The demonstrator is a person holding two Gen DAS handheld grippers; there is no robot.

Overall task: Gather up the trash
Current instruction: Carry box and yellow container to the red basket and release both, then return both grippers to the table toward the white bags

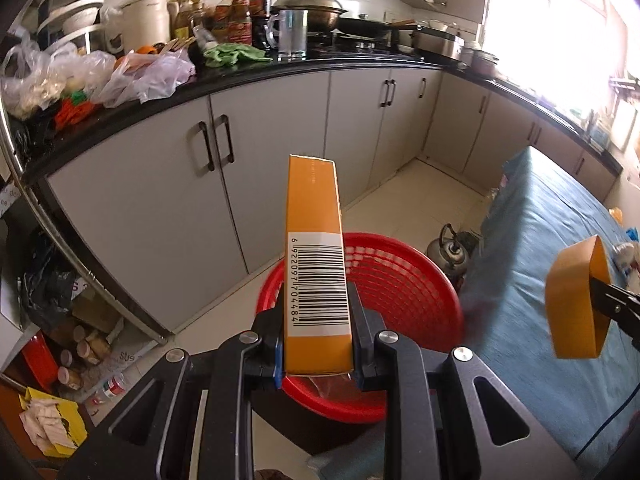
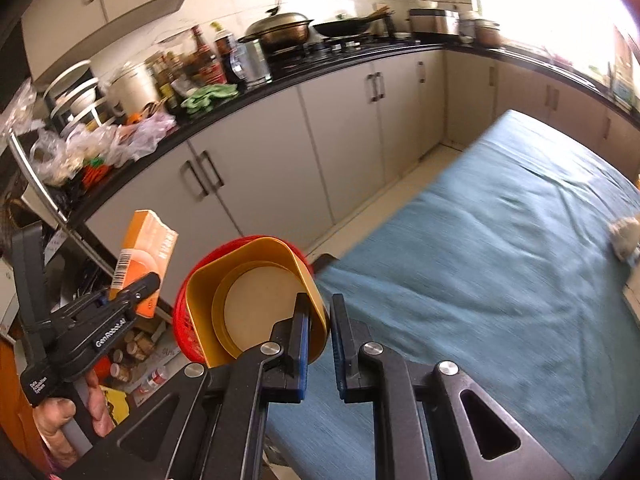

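My left gripper (image 1: 318,332) is shut on a long orange carton with a barcode (image 1: 316,264) and holds it upright over the red mesh basket (image 1: 404,280) on the floor. The carton also shows in the right wrist view (image 2: 144,256), held by the left gripper (image 2: 138,294). My right gripper (image 2: 320,332) is shut on the rim of a yellow-orange cup (image 2: 248,304), its open mouth facing the camera, in front of the red basket (image 2: 188,320). The cup also shows at the right of the left wrist view (image 1: 576,300).
A table with a teal cloth (image 2: 500,240) stands to the right, with small crumpled items at its far right edge (image 2: 624,236). A metal kettle (image 1: 450,250) sits on the floor behind the basket. Grey cabinets (image 1: 160,200) and a cluttered black counter (image 1: 240,70) lie behind.
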